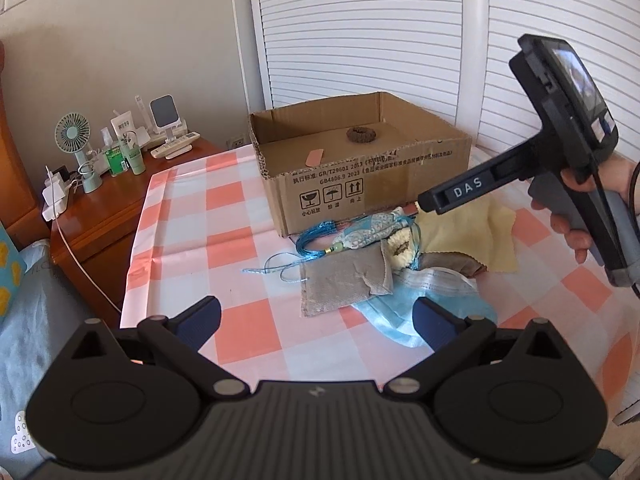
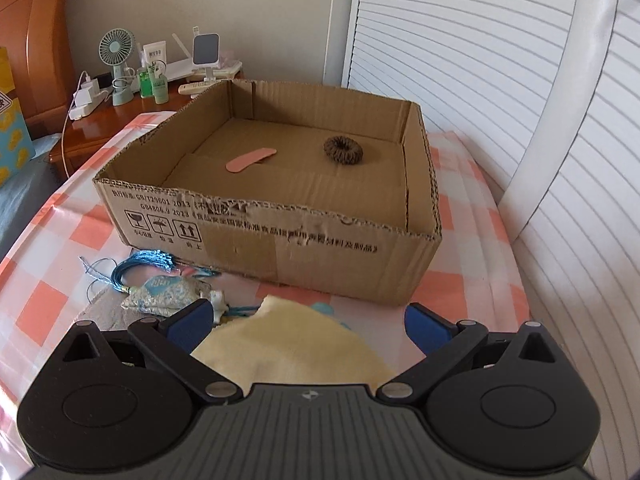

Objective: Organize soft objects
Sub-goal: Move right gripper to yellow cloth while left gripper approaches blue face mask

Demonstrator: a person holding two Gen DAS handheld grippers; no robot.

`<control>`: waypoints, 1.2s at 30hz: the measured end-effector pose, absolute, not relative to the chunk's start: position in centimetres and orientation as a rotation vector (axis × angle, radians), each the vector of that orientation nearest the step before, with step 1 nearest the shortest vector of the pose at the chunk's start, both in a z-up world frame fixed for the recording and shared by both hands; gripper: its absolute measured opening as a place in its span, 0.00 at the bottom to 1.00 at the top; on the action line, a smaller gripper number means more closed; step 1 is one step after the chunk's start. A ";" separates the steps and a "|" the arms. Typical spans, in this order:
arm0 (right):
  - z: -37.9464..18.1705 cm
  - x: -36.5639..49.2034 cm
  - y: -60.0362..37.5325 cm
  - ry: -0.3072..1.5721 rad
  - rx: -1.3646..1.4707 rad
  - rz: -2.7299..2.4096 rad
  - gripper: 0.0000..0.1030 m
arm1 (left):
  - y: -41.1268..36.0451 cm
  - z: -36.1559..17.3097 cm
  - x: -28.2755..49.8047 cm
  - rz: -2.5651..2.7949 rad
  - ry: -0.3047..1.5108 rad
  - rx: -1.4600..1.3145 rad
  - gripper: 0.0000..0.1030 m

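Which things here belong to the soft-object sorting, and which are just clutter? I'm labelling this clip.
Job: brown cardboard box, brown knitted hair ring, yellow cloth, grey fabric pouch, blue face mask.
Clutter: green desk fan, white remote control.

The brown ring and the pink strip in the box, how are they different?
The brown ring is round, dark and fuzzy-looking with a hole; the pink strip is long, flat and smooth. The ring lies nearer the box's right wall, the strip nearer the middle. Both lie loose inside the cardboard box.
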State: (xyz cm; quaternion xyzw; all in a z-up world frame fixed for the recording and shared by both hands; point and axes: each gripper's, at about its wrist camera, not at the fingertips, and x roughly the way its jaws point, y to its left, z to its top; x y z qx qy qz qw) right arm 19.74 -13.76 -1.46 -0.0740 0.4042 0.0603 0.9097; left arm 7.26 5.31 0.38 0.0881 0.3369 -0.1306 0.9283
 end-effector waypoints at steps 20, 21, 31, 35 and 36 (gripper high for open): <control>-4.5 15.5 -19.1 0.905 -0.078 -0.047 1.00 | 3.1 -0.2 6.9 -0.292 0.708 0.220 0.99; -4.6 15.2 -19.4 0.907 -0.074 -0.052 1.00 | 3.0 -0.2 6.9 -0.294 0.711 0.221 0.99; -5.8 13.4 -20.9 0.902 -0.047 -0.044 1.00 | 1.5 -1.2 7.8 -0.378 0.730 0.225 0.99; -6.1 12.9 -21.0 0.875 -0.047 -0.037 1.00 | 0.6 -2.4 8.6 -0.425 0.764 0.203 0.99; -6.1 12.8 -21.0 0.870 -0.047 -0.036 1.00 | 0.4 -2.7 8.7 -0.435 0.775 0.200 0.99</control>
